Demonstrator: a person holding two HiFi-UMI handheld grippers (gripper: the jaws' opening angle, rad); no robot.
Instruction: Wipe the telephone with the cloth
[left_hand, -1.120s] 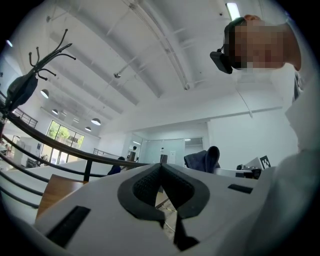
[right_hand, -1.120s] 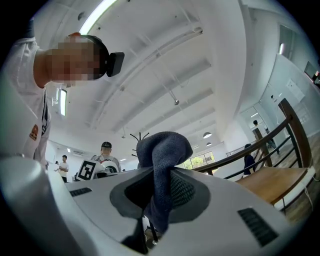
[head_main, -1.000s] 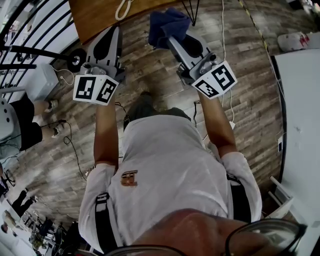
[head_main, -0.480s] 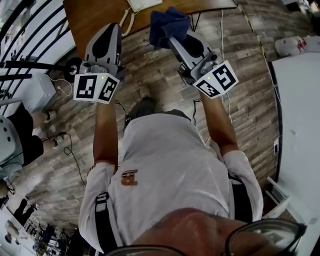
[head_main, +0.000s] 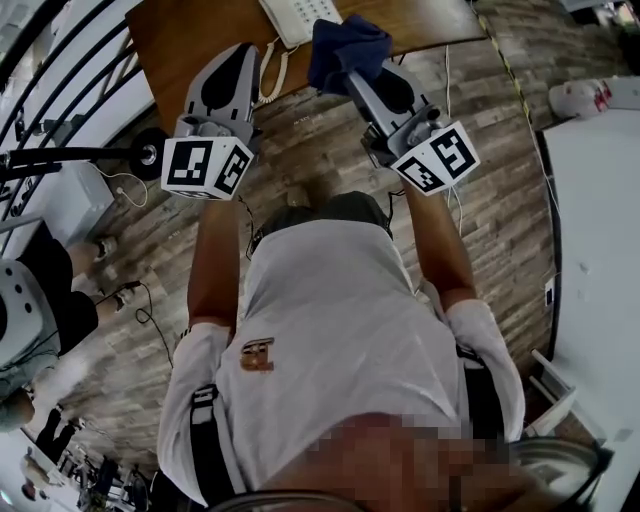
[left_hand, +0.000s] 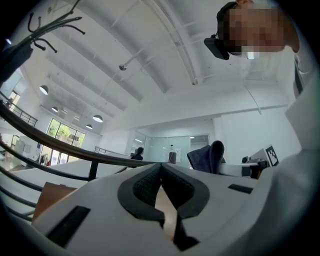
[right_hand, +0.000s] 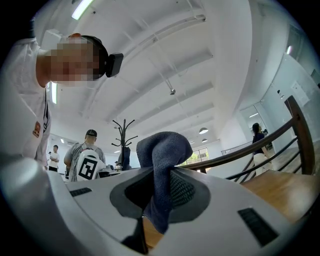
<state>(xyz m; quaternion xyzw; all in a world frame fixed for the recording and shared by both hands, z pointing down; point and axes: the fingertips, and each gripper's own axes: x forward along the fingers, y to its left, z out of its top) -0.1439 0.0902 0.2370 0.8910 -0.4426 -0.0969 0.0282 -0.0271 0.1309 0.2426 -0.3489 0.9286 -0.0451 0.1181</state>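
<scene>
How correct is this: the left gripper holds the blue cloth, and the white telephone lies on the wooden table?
Not quite: the right gripper holds the blue cloth, as the right gripper view shows. The white telephone lies on the wooden table.

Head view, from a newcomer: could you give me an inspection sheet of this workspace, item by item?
Surface: brown wooden table, only its near part in view.
Job's things: white telephone on the table; blue cloth beside it, contact unclear.
Clutter: white box on the floor at left.
Grippers: left gripper shut, empty; right gripper shut on the cloth.
Cables: coiled telephone cord at the table's near edge; dark cable on the floor.
Surroundings: wood-plank flooring, dark railing at left, white table at right, coat rack, people standing behind.
</scene>
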